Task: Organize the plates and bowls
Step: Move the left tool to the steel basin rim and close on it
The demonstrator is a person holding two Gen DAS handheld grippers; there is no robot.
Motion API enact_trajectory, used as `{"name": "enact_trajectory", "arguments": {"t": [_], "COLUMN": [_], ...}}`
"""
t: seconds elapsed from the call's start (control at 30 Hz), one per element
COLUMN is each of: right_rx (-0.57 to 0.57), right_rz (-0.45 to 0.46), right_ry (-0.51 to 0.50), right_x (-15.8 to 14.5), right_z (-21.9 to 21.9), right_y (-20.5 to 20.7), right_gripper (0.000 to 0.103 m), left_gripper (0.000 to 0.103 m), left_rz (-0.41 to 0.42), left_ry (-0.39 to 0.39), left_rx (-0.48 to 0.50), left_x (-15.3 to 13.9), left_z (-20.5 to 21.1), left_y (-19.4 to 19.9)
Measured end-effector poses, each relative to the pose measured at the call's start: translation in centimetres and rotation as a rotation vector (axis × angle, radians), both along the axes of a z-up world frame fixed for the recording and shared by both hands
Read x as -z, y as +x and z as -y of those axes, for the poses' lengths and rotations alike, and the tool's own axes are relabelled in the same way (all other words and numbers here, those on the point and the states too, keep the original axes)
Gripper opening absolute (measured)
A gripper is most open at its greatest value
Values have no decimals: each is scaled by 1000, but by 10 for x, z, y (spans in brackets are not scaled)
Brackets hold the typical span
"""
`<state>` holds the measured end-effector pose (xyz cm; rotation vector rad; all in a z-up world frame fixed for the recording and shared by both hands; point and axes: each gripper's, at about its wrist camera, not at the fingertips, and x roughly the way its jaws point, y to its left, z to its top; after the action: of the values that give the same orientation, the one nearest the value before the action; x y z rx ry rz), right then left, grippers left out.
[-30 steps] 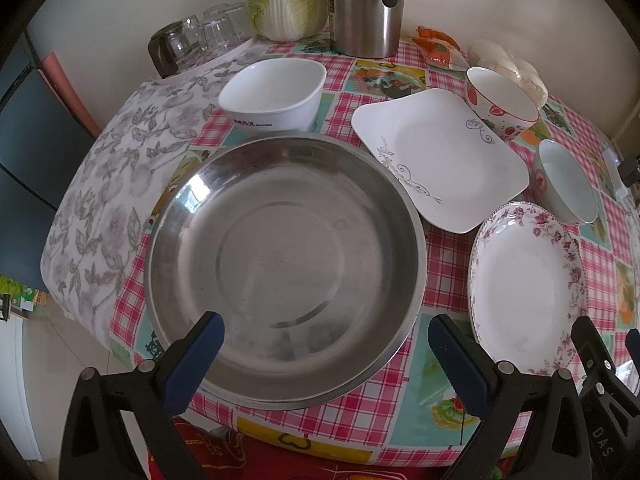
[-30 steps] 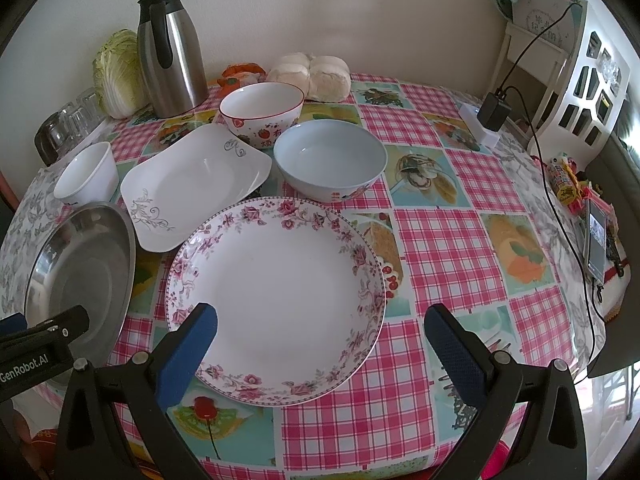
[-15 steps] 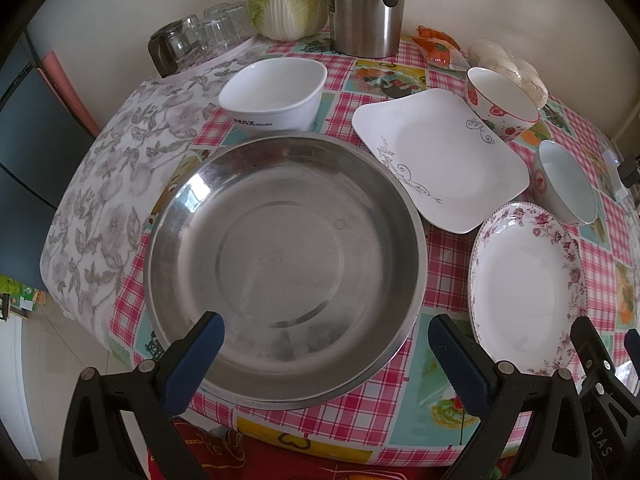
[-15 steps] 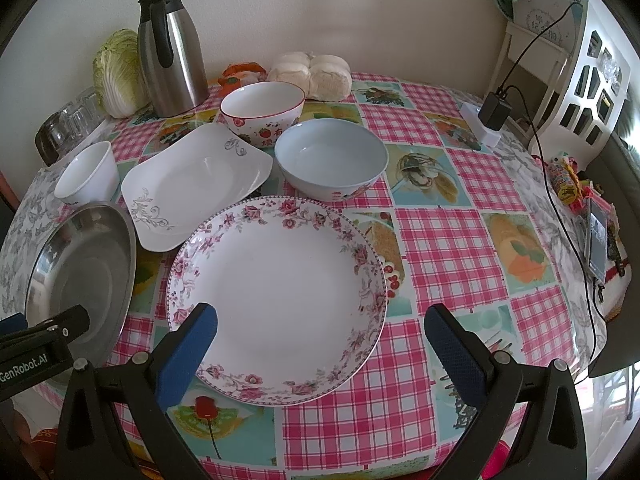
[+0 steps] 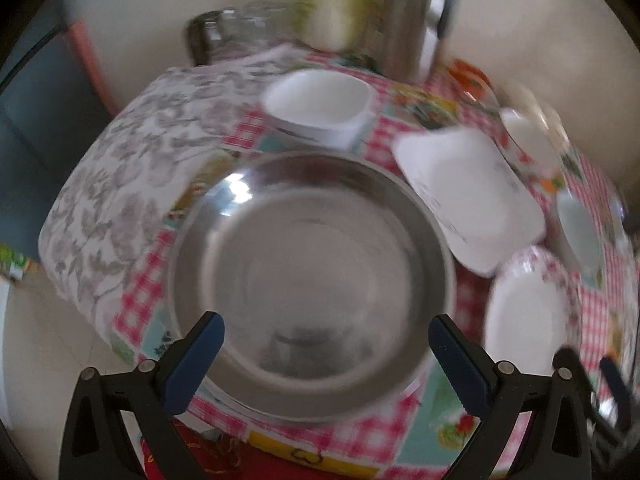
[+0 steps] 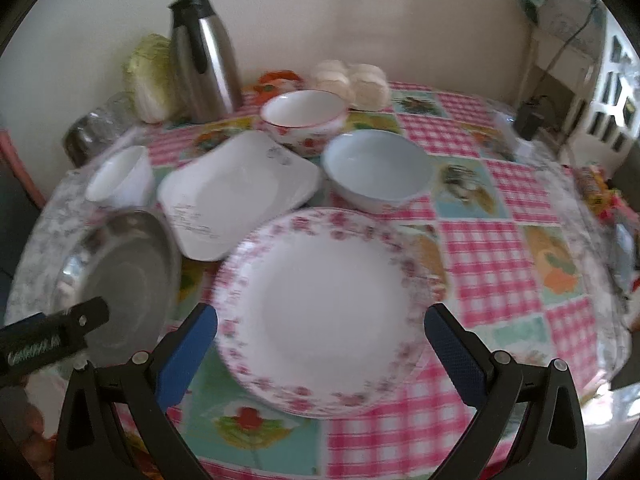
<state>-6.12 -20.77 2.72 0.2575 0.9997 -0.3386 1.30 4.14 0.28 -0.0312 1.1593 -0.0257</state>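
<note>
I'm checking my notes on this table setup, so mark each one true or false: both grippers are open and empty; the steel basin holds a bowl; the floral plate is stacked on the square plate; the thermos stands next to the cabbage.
1. Both the left gripper and the right gripper are open and empty. True.
2. The steel basin holds a bowl. False: it is empty.
3. The floral plate is stacked on the square plate. False: it lies on the tablecloth beside it.
4. The thermos stands next to the cabbage. True.
</note>
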Motion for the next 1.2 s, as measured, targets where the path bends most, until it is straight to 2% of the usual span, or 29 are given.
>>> {"name": "enact_trajectory", "arguments": {"t": [0.07, 0.17, 0.3, 0.37, 0.5, 0.73, 0.83, 0.87, 1.0, 1.13, 1.2], "right_rx": [-55, -118, -173, -188, -205, -225, -244, -251, -284, -307, -312], "right_rz": [32, 45, 78, 90, 67, 44, 60, 65, 69, 43, 30], "right_ry": [76, 98, 159, 191, 220, 252, 271, 274, 315, 377, 392], "right_x": [1, 3, 7, 11, 21, 30, 30, 29, 31, 39, 43], "right_z": [-7, -24, -39, -42, -49, -55, -59, -60, -64, -64, -65], "right_y": [6, 16, 26, 32, 42, 49, 52, 53, 57, 61, 62], "right_gripper": [103, 103, 103, 103, 103, 103, 95, 89, 74, 64, 53], "left_gripper": [103, 103, 103, 103, 103, 103, 100, 98, 88, 79, 73], "left_rz": [17, 20, 11, 15, 0, -25, -51, -61, -110, -128, -128], "left_ry": [-24, -88, -186, -208, -195, -148, -156, -166, -173, -186, -182], "left_rx": [-64, -135, -182, -198, -220, -316, -344, -343, -338, -343, -346], "left_x": [-2, 1, 8, 11, 17, 27, 34, 37, 49, 55, 56], "left_z": [-16, -39, -60, -66, -75, -103, -110, -111, -112, -114, -114], "left_y": [3, 7, 15, 20, 26, 34, 36, 36, 39, 41, 40]}}
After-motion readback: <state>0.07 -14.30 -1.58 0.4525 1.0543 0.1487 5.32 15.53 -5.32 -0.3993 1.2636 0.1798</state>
